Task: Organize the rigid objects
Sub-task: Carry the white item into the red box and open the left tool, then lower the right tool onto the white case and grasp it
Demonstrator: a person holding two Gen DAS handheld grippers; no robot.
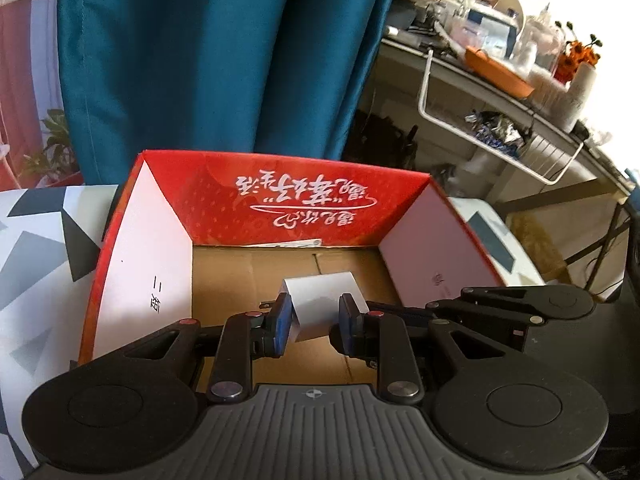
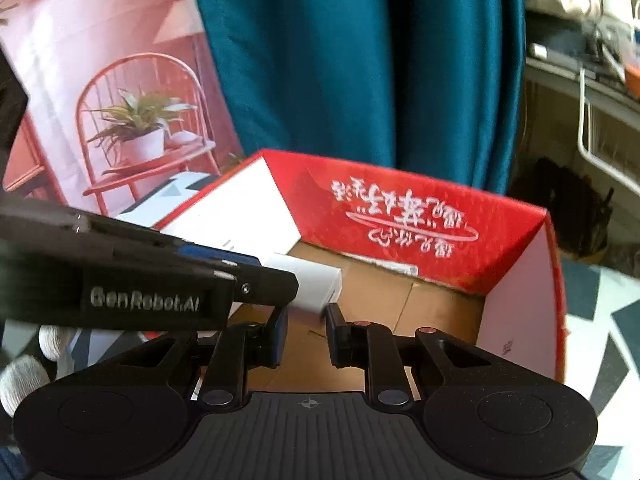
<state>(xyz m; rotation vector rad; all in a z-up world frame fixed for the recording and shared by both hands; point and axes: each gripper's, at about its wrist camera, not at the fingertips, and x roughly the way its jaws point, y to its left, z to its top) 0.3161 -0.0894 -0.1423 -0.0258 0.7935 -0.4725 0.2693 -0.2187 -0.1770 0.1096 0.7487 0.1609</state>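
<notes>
Gripping a small white box (image 1: 320, 304) between its blue pads, the left gripper (image 1: 314, 322) hangs over the open red carton (image 1: 280, 196). Its jaws stand narrow, clamped on the box's two sides, and the box tips up toward twelve o'clock above the carton's brown cardboard floor (image 1: 240, 280). Whether the box's far end already touches that floor cannot be told.

From the right wrist view the same white box (image 2: 316, 284) shows at about eleven o'clock of the right gripper (image 2: 306, 332), with the left gripper's black arm (image 2: 160, 280) coming in from nine o'clock. The right gripper's jaws are drawn fully together and carry nothing; it hovers over the carton's near edge.

Judging the step in hand as setting the box down inside the carton, it would be done best by lowering it until one long face lies flat on the floor, close to a white inner wall (image 1: 148, 264) at nine o'clock so that room is left for more. Parting the jaws only once the box is supported should keep it from tumbling. The empty right gripper looks close to the box, so it is safer held clear toward three o'clock. Behind the carton at twelve o'clock hangs a teal curtain (image 1: 224, 52).
</notes>
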